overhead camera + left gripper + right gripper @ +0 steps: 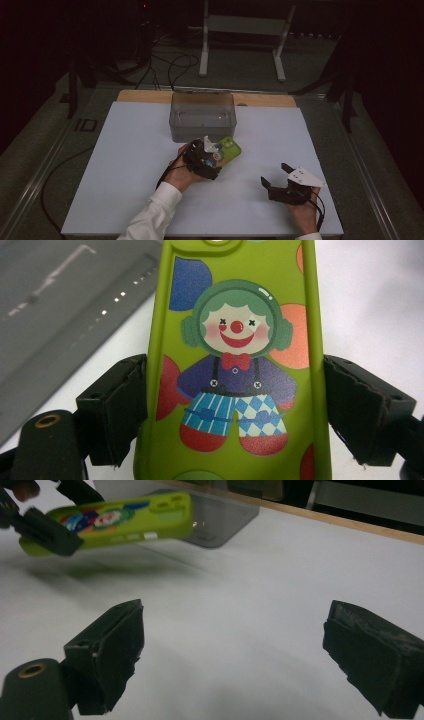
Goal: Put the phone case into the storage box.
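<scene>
Beneath left gripper (216,155), phone case (227,150) half hidden

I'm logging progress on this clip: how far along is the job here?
Done: the left gripper is shut on the green clown-print phone case and holds it off the white table. In hand: carrying it near the clear plastic bin. Left: probably dropping it in. The right gripper waits open.

One green phone case (227,150) with a clown on it, one clear plastic bin (202,116) by the table's far edge, two grippers: left (209,159), right (276,180).
</scene>
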Demonstrator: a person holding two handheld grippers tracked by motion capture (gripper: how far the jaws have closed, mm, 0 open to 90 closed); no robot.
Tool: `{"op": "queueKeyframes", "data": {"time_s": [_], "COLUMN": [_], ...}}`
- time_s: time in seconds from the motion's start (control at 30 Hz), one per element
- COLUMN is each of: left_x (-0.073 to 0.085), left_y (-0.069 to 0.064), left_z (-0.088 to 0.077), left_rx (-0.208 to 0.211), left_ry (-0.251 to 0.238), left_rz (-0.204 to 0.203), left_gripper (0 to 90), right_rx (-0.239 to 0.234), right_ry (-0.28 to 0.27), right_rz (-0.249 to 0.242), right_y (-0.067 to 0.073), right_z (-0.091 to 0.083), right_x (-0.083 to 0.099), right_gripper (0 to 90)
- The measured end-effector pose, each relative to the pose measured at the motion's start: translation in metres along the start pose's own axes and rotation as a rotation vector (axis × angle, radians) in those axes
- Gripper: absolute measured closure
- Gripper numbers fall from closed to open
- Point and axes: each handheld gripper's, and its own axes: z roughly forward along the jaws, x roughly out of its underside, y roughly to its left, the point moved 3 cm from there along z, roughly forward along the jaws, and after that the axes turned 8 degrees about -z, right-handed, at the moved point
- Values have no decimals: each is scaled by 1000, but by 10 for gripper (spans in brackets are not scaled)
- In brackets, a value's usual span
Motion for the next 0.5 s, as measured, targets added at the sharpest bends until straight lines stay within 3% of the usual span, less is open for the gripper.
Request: {"op": "queueKeyframes", "data": {"time_s": [0.27, 0.37, 0.5], "left_x": [9, 11, 19], "left_y": [18, 19, 30], "left_z": [-20, -23, -34], "left_rx": [-51, -56, -72], "left_ry": [-82, -90, -125], "left_rz": [-71, -79, -122], "left_gripper": [155, 155, 155], "right_rx": [-5, -8, -9], "right_ry": [4, 4, 7], "right_rz": [-3, -1, -1], "right_y": [1, 2, 2], "right_z": [1, 1, 1], "right_x": [0, 0, 0], "right_gripper": [98, 98, 98]}}
